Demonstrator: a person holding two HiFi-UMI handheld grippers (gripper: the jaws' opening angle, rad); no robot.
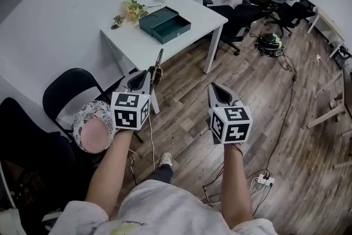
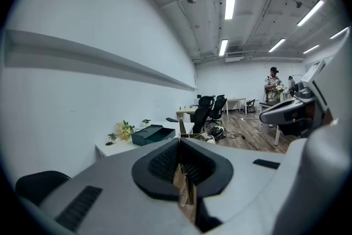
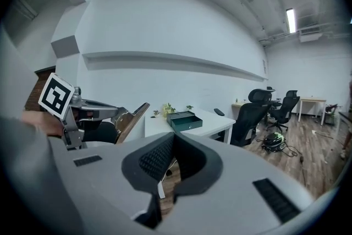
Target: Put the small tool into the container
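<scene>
The tool (image 1: 158,67) is being gripped by the left gripper (image 1: 149,77), well apart from the open box (image 1: 165,23), so only the pick-up is being counted as done. The right gripper (image 1: 213,89) is being held closed on nothing.

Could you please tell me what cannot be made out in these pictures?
- small tool: in the left gripper view it is mostly buried inside the left gripper; in the head view it is too small to show its shape.
- container: its inside is too far off and too small in every view.
</scene>
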